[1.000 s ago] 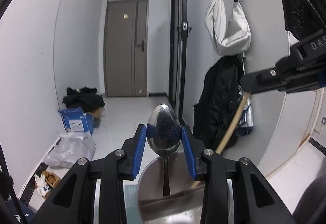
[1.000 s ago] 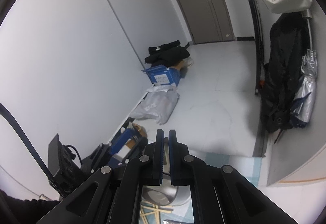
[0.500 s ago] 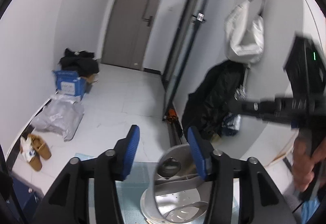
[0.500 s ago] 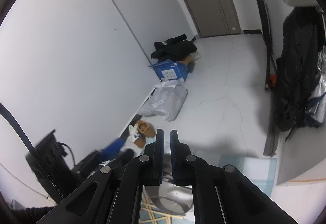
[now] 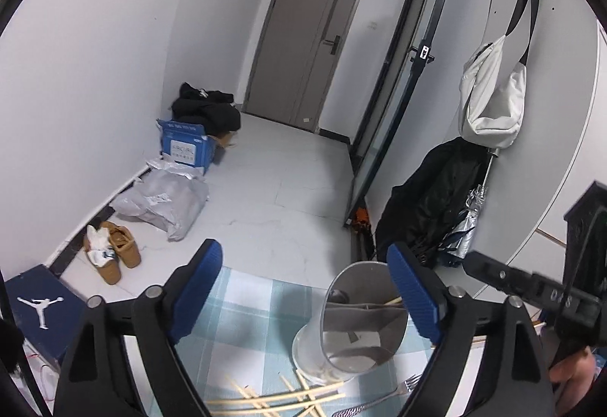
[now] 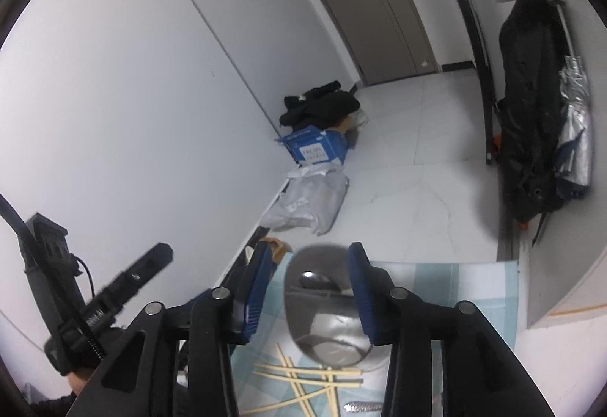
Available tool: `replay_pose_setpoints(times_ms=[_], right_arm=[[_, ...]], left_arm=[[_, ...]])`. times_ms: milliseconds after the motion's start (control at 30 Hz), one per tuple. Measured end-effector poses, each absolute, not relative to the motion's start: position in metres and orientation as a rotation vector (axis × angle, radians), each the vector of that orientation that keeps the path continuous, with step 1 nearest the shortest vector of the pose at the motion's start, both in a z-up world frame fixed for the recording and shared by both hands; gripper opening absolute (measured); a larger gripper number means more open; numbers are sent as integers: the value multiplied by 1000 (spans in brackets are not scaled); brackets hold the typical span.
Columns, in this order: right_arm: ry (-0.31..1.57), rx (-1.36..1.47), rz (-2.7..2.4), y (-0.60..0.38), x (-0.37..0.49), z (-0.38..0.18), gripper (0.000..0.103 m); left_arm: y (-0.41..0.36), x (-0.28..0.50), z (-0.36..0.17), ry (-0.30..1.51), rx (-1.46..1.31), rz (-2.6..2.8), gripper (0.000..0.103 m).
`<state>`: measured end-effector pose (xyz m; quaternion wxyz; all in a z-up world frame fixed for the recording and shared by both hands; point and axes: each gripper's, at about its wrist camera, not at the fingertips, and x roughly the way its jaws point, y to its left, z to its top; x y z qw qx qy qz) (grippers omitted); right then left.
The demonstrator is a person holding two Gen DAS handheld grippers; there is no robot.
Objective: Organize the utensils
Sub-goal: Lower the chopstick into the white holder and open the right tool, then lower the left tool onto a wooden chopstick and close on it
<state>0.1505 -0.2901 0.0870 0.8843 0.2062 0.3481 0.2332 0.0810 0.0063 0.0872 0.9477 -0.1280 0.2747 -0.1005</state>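
With both tools just opened and empty, next: left tool (image 5: 303, 288) takes chopsticks (image 5: 273, 398) at 6 o'clock of holder (image 5: 360, 322); right tool (image 6: 309, 288) steadies.

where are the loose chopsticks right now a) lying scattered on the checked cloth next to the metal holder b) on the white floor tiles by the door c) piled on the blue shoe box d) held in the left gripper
a: the chopsticks lie crisscrossed on the checked cloth at the foot of the metal holder, and the left gripper is open with nothing in it.
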Motion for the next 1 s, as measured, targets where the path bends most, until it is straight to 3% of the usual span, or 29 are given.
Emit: replay_pose_setpoints(times_ms=[133, 267, 600, 800, 1000], right_arm=[[679, 422, 478, -291, 124, 90, 54], [638, 421, 477, -290, 100, 91, 65], [573, 368, 466, -278, 53, 74, 77], [611, 342, 437, -269, 44, 41, 85], [698, 283, 440, -254, 42, 1, 85]], left_arm=[[6, 62, 94, 527, -234, -165, 101], [7, 51, 94, 501, -208, -139, 102], [11, 30, 64, 520, -148, -121, 102], [21, 39, 26, 635, -199, -171, 102], [17, 50, -16, 771, -164, -198, 102]])
